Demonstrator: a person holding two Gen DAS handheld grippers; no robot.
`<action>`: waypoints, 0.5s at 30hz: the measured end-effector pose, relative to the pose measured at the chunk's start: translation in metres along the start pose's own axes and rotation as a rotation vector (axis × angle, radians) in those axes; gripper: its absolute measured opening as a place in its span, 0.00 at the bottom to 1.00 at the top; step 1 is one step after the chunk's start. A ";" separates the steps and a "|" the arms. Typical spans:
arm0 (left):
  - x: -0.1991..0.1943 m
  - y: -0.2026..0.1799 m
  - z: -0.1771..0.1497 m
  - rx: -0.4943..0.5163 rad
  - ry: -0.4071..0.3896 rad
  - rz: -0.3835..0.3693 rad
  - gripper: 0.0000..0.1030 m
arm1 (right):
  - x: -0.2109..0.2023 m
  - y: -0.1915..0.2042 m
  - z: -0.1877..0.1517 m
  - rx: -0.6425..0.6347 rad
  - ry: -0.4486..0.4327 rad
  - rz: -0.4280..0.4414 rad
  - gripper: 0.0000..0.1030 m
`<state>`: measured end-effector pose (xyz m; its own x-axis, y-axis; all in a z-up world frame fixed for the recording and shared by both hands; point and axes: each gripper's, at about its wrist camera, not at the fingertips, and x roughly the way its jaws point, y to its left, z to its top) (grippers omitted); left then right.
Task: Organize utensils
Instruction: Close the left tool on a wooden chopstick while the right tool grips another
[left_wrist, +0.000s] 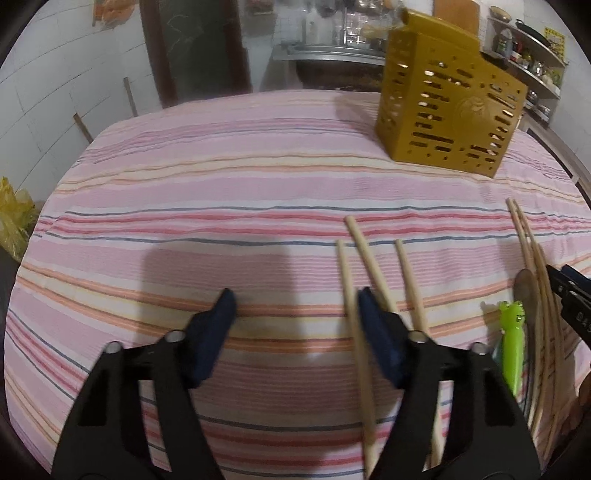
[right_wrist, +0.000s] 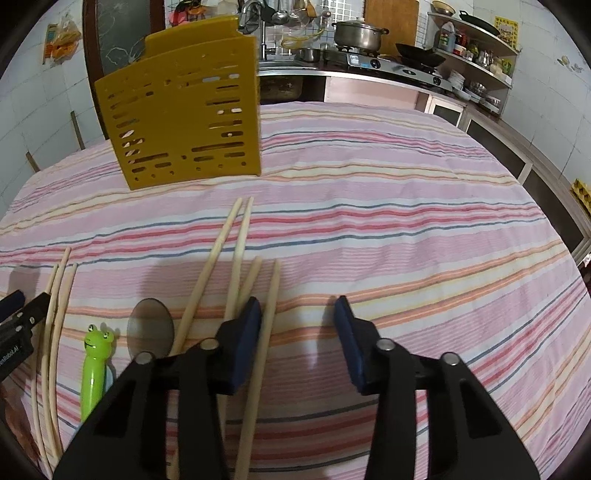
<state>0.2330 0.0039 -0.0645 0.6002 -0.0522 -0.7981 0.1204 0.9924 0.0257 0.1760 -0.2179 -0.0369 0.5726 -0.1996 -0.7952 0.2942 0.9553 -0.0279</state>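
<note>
A mustard-yellow slotted utensil holder (left_wrist: 448, 114) stands upright at the far side of the striped tablecloth; it also shows in the right wrist view (right_wrist: 184, 114). Several wooden chopsticks (left_wrist: 369, 266) lie loose on the cloth, some under my left gripper's right finger. More chopsticks (right_wrist: 221, 258) lie under my right gripper's left finger. A green frog-headed utensil (right_wrist: 94, 365) and a dark spoon (right_wrist: 150, 328) lie between the two groups. My left gripper (left_wrist: 295, 304) is open and empty above the cloth. My right gripper (right_wrist: 299, 308) is open and empty.
The pink striped tablecloth (right_wrist: 406, 221) covers the table. A kitchen counter with a gas stove and pot (right_wrist: 360, 35), a sink and shelves runs behind the table. A yellow bag (left_wrist: 13, 221) sits off the left edge.
</note>
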 end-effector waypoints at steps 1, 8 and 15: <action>-0.001 -0.001 0.000 0.005 -0.003 -0.005 0.52 | 0.000 0.001 0.000 0.000 0.000 0.002 0.34; 0.001 -0.010 0.006 0.020 0.026 -0.036 0.30 | 0.003 0.003 0.003 0.009 0.009 0.017 0.22; 0.007 -0.015 0.017 0.011 0.072 -0.031 0.12 | 0.007 0.000 0.009 0.006 0.012 0.030 0.13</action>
<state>0.2484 -0.0132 -0.0603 0.5375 -0.0745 -0.8399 0.1472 0.9891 0.0065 0.1875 -0.2211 -0.0371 0.5717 -0.1684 -0.8030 0.2819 0.9594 -0.0006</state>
